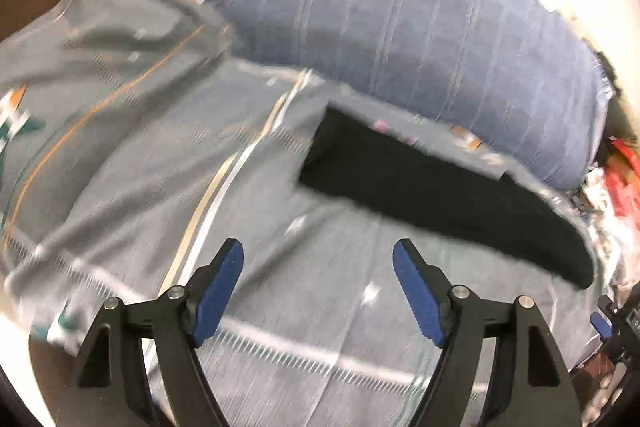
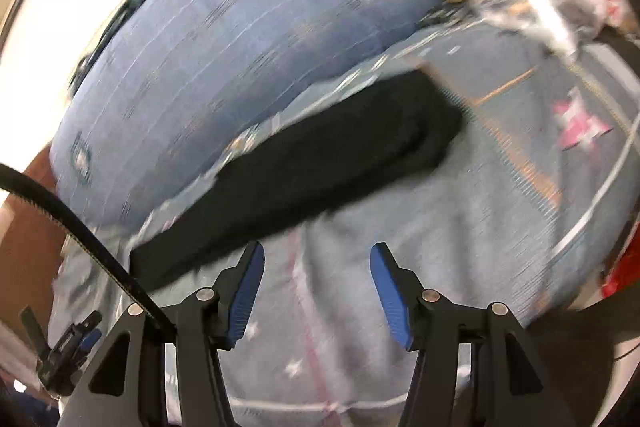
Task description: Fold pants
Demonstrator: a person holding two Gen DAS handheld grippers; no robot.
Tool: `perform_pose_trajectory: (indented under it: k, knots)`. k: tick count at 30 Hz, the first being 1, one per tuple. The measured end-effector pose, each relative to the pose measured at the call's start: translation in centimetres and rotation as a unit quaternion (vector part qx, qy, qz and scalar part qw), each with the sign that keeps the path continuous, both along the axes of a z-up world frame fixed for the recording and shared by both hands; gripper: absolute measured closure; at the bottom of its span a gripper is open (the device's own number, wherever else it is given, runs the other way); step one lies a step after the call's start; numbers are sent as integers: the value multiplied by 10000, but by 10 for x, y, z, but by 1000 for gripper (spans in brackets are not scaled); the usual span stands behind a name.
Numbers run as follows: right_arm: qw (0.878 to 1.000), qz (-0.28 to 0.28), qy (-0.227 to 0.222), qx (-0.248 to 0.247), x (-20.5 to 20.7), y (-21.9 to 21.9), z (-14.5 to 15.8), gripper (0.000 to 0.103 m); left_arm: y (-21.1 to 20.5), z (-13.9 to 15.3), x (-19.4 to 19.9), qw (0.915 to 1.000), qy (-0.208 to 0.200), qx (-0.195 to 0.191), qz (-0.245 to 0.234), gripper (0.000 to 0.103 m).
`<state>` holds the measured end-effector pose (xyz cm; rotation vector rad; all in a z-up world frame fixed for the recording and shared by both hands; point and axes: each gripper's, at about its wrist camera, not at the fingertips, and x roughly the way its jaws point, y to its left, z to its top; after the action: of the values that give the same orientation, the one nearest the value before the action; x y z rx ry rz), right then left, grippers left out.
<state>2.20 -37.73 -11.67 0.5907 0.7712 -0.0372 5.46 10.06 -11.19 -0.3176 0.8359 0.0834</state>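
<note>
Left gripper point(image 1: 318, 279) is held wide open, empty, above the patterned grey bedspread point(image 1: 160, 155). Long black folded pants point(image 1: 420, 179) lie beside the blue striped pillow point(image 1: 400, 19). Right gripper point(image 2: 317, 283) is likewise spread, empty. Bedspread may be pinched along with the pants; layers could slip.

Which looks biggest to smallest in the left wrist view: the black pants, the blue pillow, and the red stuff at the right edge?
1. blue pillow
2. black pants
3. red stuff, though the frame edge cuts it off, so its full size is unknown.
The fisheye lens stretches things unevenly, so this is only how they look.
</note>
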Motion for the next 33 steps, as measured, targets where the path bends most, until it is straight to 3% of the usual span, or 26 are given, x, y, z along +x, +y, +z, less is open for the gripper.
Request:
perform_pose_trajectory:
  k: [4, 11, 17, 21, 24, 28, 33]
  knots:
    - [9982, 506, 314, -37, 8, 43, -24, 43, 1, -3, -3, 10000, 39, -7, 44, 26]
    - [9925, 986, 506, -507, 13, 82, -31, 42, 12, -20, -3, 9980, 195, -590, 95, 26]
    - [9837, 1418, 695, -865, 29, 111, -33, 41, 45, -28, 8, 9938, 212, -1031, 346, 26]
    - [9696, 1974, 663, -1284, 66, 148, -17, 41, 65, -35, 25, 9874, 151, -1526, 400, 30]
    - [9589, 2472, 599, -1255, 101, 187, -5, 41, 65, -40, 35, 9848, 192, -1710, 220, 53]
    - [9427, 3125, 780, -877, 157, 242, 3, 41, 66, -44, 33, 9829, 160, -1827, 155, 53]
    - [9175, 3617, 1167, -1174, 225, 318, 12, 41, 77, -45, 59, 9820, 232, -1868, 149, 53]
